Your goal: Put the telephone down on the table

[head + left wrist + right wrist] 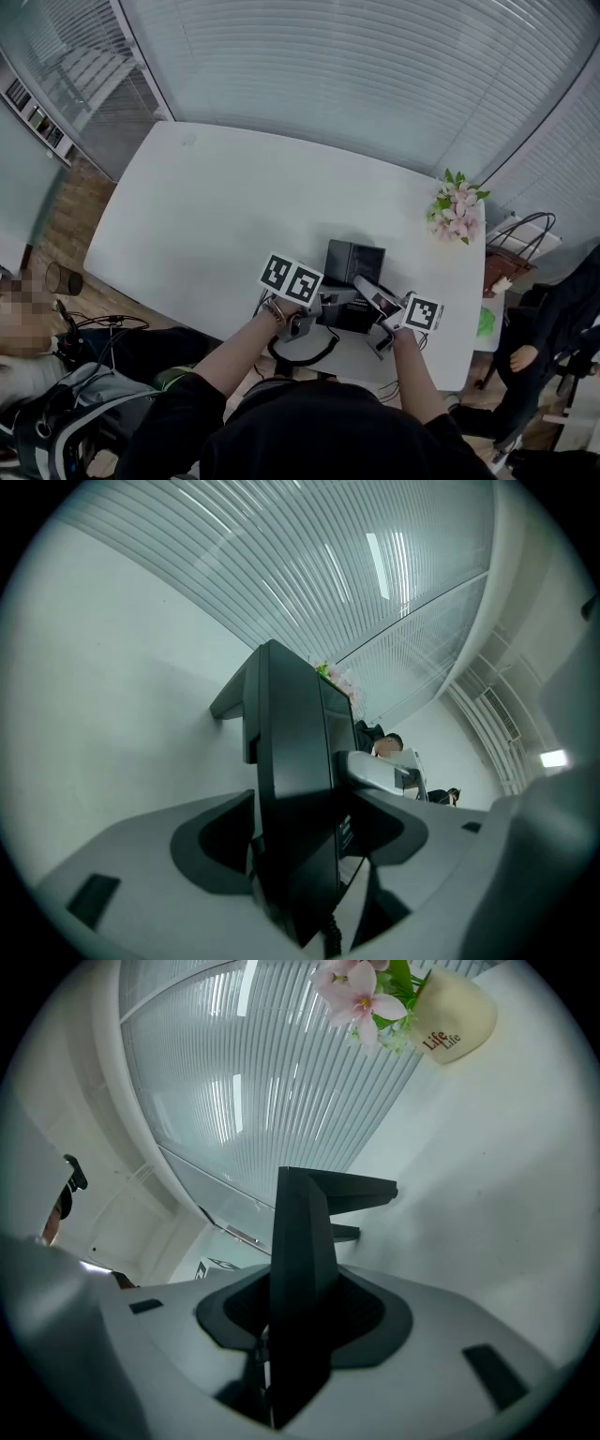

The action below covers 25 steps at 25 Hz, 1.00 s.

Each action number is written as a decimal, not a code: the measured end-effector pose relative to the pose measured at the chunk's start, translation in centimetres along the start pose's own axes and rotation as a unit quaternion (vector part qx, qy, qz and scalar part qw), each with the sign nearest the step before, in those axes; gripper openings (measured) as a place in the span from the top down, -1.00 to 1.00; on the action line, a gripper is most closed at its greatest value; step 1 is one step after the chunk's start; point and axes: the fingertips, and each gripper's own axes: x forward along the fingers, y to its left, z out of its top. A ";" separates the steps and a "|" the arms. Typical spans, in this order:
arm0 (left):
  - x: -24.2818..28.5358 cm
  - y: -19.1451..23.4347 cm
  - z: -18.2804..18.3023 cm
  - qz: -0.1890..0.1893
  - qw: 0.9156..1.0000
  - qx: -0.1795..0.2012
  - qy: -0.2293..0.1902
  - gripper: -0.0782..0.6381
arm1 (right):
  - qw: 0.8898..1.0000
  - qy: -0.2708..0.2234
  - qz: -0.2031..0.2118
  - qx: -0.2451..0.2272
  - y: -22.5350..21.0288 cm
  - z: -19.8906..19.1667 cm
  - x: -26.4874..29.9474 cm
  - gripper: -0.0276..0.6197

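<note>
Telephone [354, 281] on table [225, 206], near front edge, right of ctr. L gripper [330, 302] at its left side, R gripper [366, 289] at its right. Flower pot [457, 214] on table behind phone, far-right corner. Cord [302, 353] loops off front edge.

Matt black plastic telephone [354, 260], smooth white table [216, 206] with soft sheen, glossy cream pot [459, 1016]

The cream flower pot [461, 1014] reads "Life" twice.
</note>
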 end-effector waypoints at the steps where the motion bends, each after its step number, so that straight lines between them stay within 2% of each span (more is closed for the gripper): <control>1: 0.0 0.0 0.0 0.000 1.000 0.000 0.000 -0.13 | 1.000 -0.001 0.000 -0.002 0.0 0.0 0.0 0.39; 8: 0.0 0.2 -0.2 0.004 1.000 -0.004 -0.001 -0.15 | 1.000 -0.006 -0.018 -0.010 -0.2 -0.2 0.0 0.38; 14: -0.5 0.8 -0.1 0.010 1.000 0.002 0.005 -0.14 | 0.996 0.000 -0.061 -0.057 -0.6 -0.1 0.5 0.34; 25: -0.3 0.5 -0.5 0.027 1.000 0.012 0.010 -0.14 | 0.988 0.001 -0.125 -0.095 -1.2 0.1 -0.3 0.19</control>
